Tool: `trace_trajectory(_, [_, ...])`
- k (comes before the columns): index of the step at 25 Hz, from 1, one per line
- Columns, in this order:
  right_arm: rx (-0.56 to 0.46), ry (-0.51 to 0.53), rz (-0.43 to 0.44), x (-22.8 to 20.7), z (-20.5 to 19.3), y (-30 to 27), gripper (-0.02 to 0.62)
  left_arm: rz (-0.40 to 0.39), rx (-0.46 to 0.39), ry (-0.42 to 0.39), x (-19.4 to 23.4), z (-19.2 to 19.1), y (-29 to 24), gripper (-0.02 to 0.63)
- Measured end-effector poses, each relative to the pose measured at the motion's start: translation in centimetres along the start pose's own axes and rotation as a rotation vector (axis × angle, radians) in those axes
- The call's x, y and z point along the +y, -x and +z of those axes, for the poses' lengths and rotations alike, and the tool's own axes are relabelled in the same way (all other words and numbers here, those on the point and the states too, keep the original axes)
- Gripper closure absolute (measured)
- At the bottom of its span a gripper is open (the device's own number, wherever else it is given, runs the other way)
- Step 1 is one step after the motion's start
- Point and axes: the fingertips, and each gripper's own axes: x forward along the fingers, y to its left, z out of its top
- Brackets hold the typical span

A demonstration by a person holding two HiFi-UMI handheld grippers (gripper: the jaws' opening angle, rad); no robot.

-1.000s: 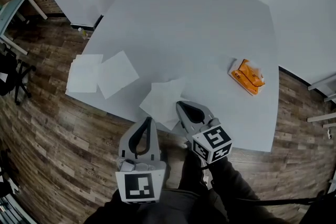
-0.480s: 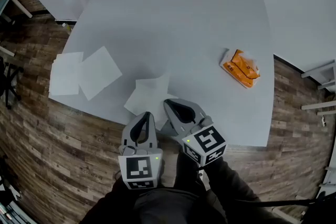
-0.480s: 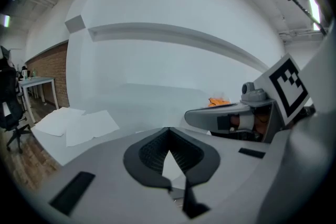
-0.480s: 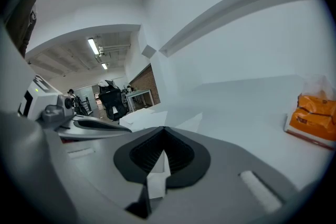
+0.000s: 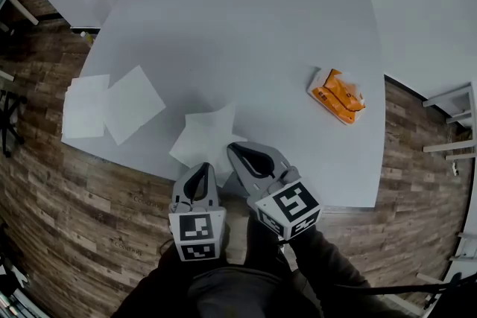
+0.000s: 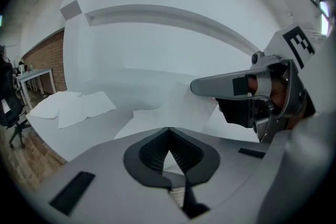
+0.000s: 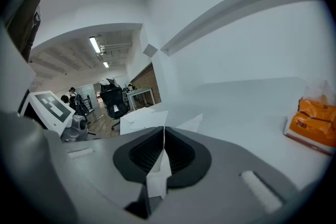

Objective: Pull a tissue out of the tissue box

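An orange tissue pack [image 5: 335, 94] lies on the white table [image 5: 246, 33] at the right, also at the right edge of the right gripper view [image 7: 314, 120]. A pulled white tissue [image 5: 203, 136] rests on the table near its front edge. My right gripper [image 5: 232, 151] is shut on that tissue's near corner; a white strip shows between its jaws [image 7: 164, 131]. My left gripper [image 5: 200, 169] hovers beside it at the table edge, shut with nothing held [image 6: 168, 134]. The right gripper's body [image 6: 247, 86] shows at the right of the left gripper view.
Two more flat tissues [image 5: 86, 106] [image 5: 134, 102] lie overlapping at the table's left front corner. Wooden floor [image 5: 74, 220] surrounds the table. Office chairs and desks [image 7: 115, 99] stand far off to the left.
The head view has shifted. My left gripper has come up close beside the right one. The tissue in the right gripper sits slightly nearer the table's front edge.
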Motion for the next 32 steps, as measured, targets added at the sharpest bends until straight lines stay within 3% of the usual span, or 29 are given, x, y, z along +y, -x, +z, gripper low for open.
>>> trace_trajectory(6, [0.004, 0.015, 0.005, 0.2, 0.1, 0.4, 0.557, -0.008, 0.028, 0.005, 0.0, -1.0, -0.6, 0.606])
trace_trajectory(12, [-0.032, 0.029, 0.001, 0.7, 1.0, 1.2, 0.531, 0.005, -0.013, -0.007, 0.3, -0.2, 0.1, 0.606])
trace_trajectory(21, [-0.162, 0.024, -0.073, 4.0, 4.5, 8.4, 0.532, -0.029, -0.186, -0.052, -2.1, 4.7, 6.1, 0.606])
trace_trajectory(29, [-0.333, 0.054, -0.116, 8.0, 7.9, 19.3, 0.540, -0.084, -0.393, -0.178, -9.8, 9.3, 15.5, 0.606])
trace_trajectory(32, [-0.382, 0.061, -0.142, 9.4, 7.8, 24.0, 0.540, -0.092, -0.448, -0.187, -13.3, 9.7, 19.4, 0.606])
